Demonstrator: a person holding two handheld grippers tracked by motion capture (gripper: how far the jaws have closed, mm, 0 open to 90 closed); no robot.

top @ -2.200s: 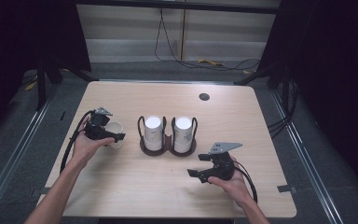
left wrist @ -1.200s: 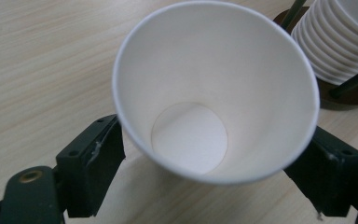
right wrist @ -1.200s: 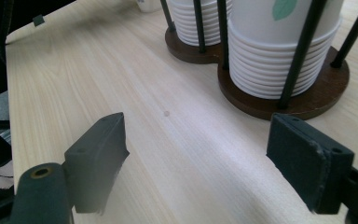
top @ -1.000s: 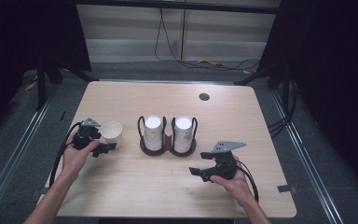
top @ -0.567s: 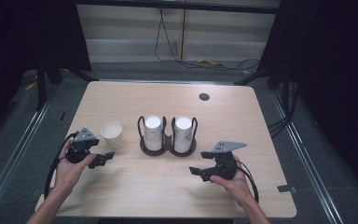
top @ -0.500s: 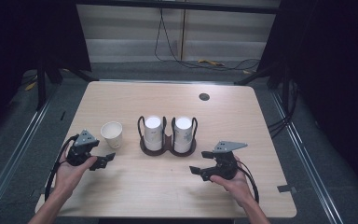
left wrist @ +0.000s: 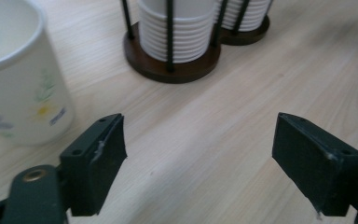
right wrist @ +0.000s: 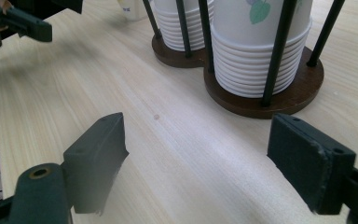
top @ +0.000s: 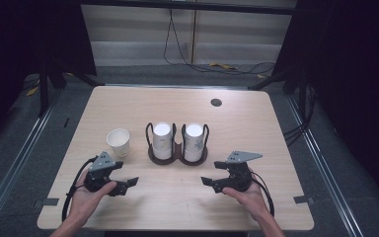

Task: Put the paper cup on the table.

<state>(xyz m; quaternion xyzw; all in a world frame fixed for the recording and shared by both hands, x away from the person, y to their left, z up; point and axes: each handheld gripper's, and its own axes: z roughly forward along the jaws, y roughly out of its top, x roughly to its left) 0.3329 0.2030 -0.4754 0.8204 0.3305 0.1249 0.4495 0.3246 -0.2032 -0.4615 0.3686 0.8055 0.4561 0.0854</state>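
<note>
Paper cup bears a flower print, writing unreadable; left gripper jaws closing, empty; right gripper jaws wide.

I see a light wooden table with rounded corners in the middle of the frame, a small dark round grommet near its upper right. Grey floor surrounds it, with metal rails at left and right. Black curtains darken both sides; cables hang down a pale wall panel at top.

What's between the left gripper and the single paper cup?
Bare tabletop: the high view shows the left gripper apart from the paper cup.
</note>
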